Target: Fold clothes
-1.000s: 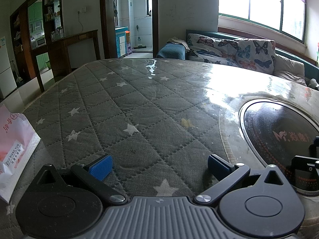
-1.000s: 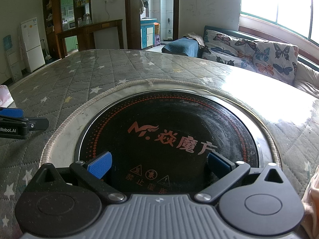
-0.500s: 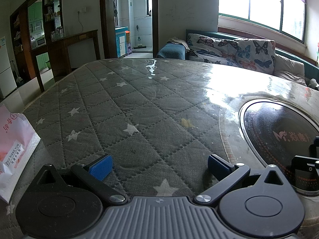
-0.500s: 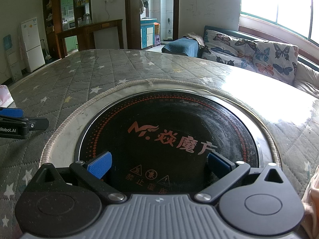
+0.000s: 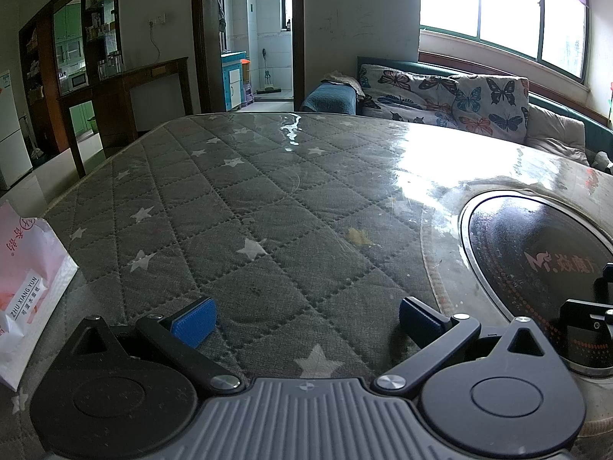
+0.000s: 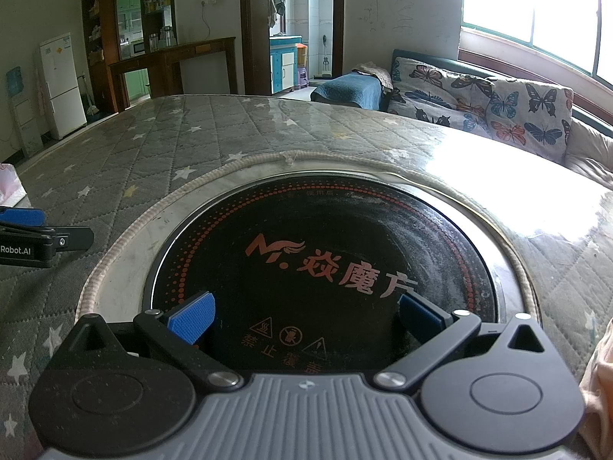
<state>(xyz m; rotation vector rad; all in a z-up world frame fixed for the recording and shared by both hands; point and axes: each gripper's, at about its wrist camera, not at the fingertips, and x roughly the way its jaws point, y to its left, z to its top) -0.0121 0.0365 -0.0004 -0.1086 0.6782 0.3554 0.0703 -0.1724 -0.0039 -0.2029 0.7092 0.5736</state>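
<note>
The left gripper (image 5: 306,322) hangs with fingers wide over the grey starred table cover (image 5: 237,207); only its view shows a pink paper bag (image 5: 27,280) near left. The right gripper (image 6: 306,318), also spread wide and empty, hangs over the black round cooktop (image 6: 325,260); only there a peach cloth (image 6: 601,375) edges in at near right.

We see our left hand-held gripper (image 5: 306,316) as a ribbed grey body flanked by two round black housings, each topped by a triangular black lug. Black link arms with silver screws carry fingers (image 5: 193,322) faced with ridged blue pads. Our right hand-held gripper (image 6: 304,316) looks the same. In its view, the left one's side reads "Robot.AI" in white.
</note>
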